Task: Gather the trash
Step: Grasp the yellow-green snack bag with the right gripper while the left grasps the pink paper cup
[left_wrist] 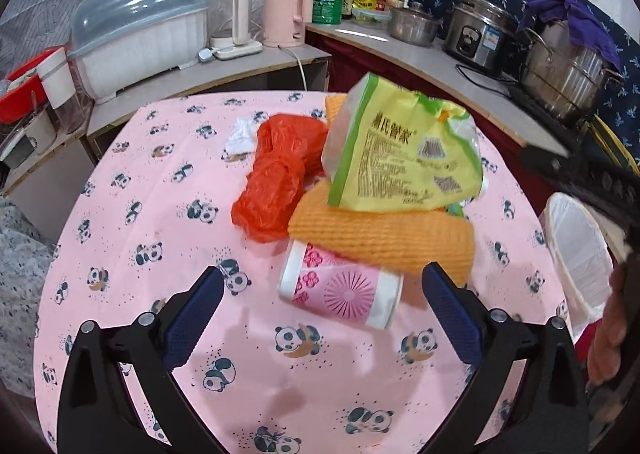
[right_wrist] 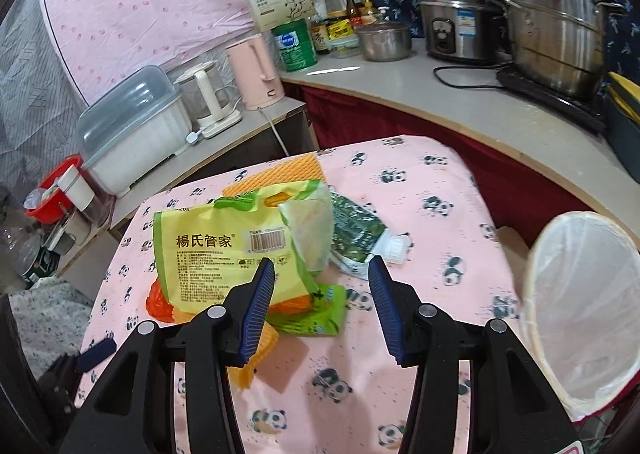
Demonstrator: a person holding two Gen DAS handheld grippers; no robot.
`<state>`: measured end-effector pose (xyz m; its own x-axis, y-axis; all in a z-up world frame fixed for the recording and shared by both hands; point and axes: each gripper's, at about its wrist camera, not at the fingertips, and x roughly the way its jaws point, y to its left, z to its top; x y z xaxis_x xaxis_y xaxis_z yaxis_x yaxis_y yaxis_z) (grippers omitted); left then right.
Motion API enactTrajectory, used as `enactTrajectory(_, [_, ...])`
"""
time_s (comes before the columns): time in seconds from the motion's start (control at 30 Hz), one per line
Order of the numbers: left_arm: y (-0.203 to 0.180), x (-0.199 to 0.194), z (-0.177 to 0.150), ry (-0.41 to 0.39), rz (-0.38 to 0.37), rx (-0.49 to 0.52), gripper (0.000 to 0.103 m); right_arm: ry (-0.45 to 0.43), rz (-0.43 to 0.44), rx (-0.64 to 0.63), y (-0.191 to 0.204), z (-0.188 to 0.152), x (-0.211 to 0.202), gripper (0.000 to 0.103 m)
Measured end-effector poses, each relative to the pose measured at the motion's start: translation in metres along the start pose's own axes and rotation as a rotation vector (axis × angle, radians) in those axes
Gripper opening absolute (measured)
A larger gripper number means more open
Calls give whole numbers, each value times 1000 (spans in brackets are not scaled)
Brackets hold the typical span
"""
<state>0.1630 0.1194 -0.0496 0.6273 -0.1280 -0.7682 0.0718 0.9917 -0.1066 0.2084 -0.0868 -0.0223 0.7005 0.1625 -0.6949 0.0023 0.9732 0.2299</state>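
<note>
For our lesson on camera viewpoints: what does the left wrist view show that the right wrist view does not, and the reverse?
Only the left wrist view shows the pink-and-white cup and white tissue. Only the right wrist view shows the dark green pouch and small green packet. Both show the yellow-green bag, orange cloth, red-orange plastic bag and white-lined bin.

The characters 楊氏管家 were printed in red on the yellow-green plastic bag [right_wrist: 236, 250], beside a barcode label; the fine print below could not be read. Lettering on the white box [right_wrist: 280, 0] and green canister [right_wrist: 294, 48] was too small to be made out.
</note>
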Motion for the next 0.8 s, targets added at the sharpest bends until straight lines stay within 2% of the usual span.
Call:
enactTrajectory(0.43, [-11, 44, -19, 18, -21, 113, 95, 92, 29, 2, 9, 13, 70, 45])
enactTrajectory(0.5, [-13, 53, -21, 26, -17, 122, 95, 106, 33, 5, 9, 12, 77, 40])
enactTrajectory(0.67, [-14, 70, -21, 40, -13, 125, 95, 125, 57, 27, 4, 10, 86, 13])
enactTrajectory(0.77, [-17, 77, -21, 51, -15, 132, 93, 107, 70, 30, 3, 10, 81, 7])
enactTrajectory(0.8, [-18, 77, -22, 48, -18, 133, 85, 96, 68, 25, 3, 10, 77, 6])
